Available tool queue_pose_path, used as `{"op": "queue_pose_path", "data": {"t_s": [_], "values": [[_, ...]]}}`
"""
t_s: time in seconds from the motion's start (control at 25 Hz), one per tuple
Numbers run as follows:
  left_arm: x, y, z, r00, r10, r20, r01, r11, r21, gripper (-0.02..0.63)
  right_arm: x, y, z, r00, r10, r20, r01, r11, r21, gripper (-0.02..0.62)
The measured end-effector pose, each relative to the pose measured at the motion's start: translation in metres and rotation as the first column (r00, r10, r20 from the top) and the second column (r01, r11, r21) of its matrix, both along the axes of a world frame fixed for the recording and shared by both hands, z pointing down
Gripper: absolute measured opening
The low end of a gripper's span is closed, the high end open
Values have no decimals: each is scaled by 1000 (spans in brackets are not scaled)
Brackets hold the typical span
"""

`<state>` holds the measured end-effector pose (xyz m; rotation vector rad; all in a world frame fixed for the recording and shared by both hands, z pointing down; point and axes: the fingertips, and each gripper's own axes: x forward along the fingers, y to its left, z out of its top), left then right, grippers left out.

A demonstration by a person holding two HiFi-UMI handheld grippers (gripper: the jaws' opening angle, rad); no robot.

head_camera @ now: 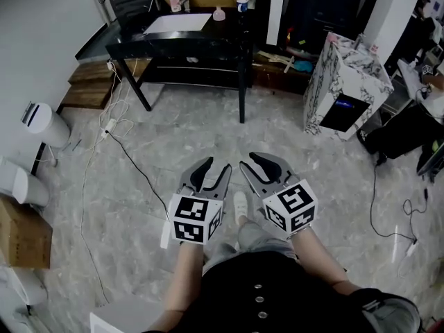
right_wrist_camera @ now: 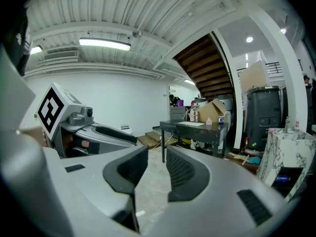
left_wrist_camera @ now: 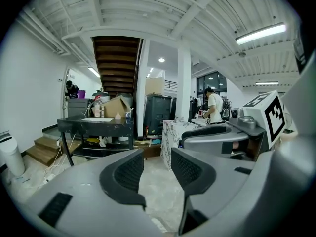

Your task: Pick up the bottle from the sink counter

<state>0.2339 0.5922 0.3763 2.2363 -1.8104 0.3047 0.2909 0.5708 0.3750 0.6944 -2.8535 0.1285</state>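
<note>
Only gripper views show the ceiling lights (left_wrist_camera: 260, 33).

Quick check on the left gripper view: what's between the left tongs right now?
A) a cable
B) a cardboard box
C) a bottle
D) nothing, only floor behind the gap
D: in the left gripper view the left tongs stand apart, and only the pale floor shows through the gap between the two pads.
</note>
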Motion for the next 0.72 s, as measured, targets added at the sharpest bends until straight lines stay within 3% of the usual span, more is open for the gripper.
{"op": "queue_pose_path", "data": {"t_s": [0.72], "values": [[-81, -134, 10, 999, -36, 17, 37, 998, -43, 178, -76, -144, 11, 999, -49, -2, 49, 998, -32, 137]]}}
